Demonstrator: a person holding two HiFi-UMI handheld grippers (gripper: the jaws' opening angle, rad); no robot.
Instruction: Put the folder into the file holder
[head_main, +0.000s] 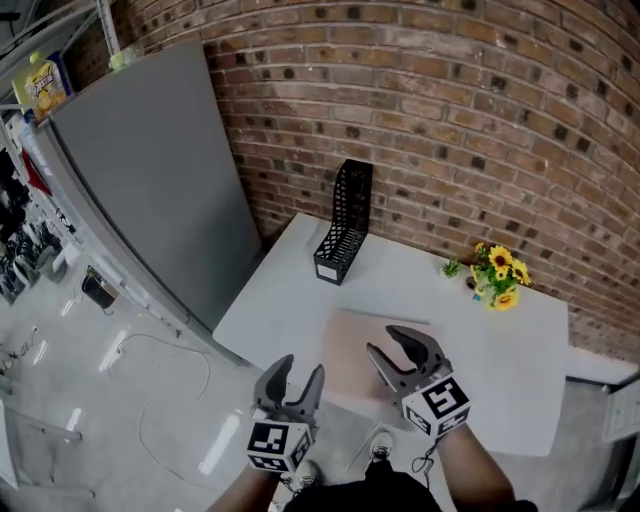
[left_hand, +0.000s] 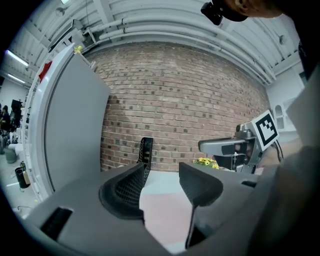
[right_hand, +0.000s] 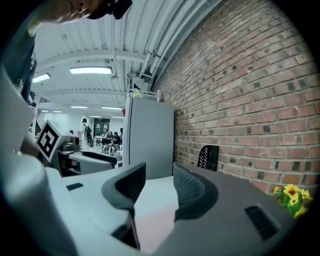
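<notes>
A pale pink folder (head_main: 350, 360) lies flat on the white table (head_main: 500, 330), near its front edge. The black mesh file holder (head_main: 345, 222) stands upright at the table's far left corner by the brick wall. My left gripper (head_main: 297, 378) hovers open at the table's front edge, left of the folder, nothing between its jaws. My right gripper (head_main: 398, 350) is open just above the folder's right part, jaws empty. In the left gripper view the folder (left_hand: 167, 210) shows between the jaws, the holder (left_hand: 145, 152) beyond. The right gripper view shows the folder (right_hand: 155, 222) below and the holder (right_hand: 208, 157) far off.
A small pot of yellow flowers (head_main: 497, 276) stands at the table's back right. A tall grey panel (head_main: 160, 180) rises left of the table, close to the holder. A brick wall (head_main: 450, 120) runs behind. Cables lie on the floor (head_main: 150, 390) at left.
</notes>
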